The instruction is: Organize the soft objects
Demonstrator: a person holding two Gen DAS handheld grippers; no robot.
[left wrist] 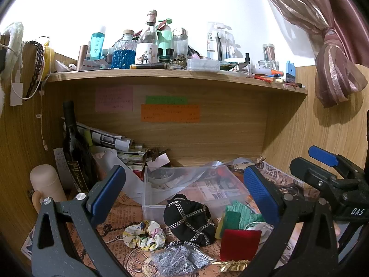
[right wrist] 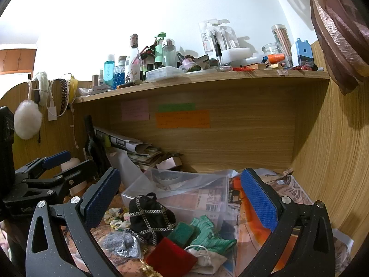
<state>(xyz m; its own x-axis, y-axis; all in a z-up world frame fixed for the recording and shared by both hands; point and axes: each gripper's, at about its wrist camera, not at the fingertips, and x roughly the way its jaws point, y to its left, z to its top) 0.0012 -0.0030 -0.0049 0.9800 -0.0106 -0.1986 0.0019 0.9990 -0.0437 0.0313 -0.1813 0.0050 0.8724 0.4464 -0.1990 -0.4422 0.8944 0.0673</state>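
Note:
Soft things lie on the newspaper-covered desk in front of a clear plastic box (left wrist: 147, 210) (right wrist: 219, 184). They are a black pouch with silver chains (left wrist: 189, 221) (right wrist: 150, 217), a floral scrunchie (left wrist: 144, 234) (right wrist: 115, 218), a green cloth (left wrist: 244, 212) (right wrist: 212, 235), a green sponge (right wrist: 183, 233), a red velvet pouch (left wrist: 239, 244) (right wrist: 171, 257), a white drawstring bag (right wrist: 207, 257) and a grey sparkly pouch (left wrist: 180, 260) (right wrist: 122, 243). My left gripper (left wrist: 184, 191) is open and empty above them. My right gripper (right wrist: 182, 198) is open and empty too. It also shows at the right of the left wrist view (left wrist: 322, 161).
A dark wine bottle (left wrist: 73, 147) and a beige flask (left wrist: 47, 184) stand at the left. Papers (left wrist: 110, 138) are piled at the back. The shelf (left wrist: 175, 76) above is crowded with bottles. Wooden walls close both sides. A curtain (left wrist: 334, 64) hangs at the right.

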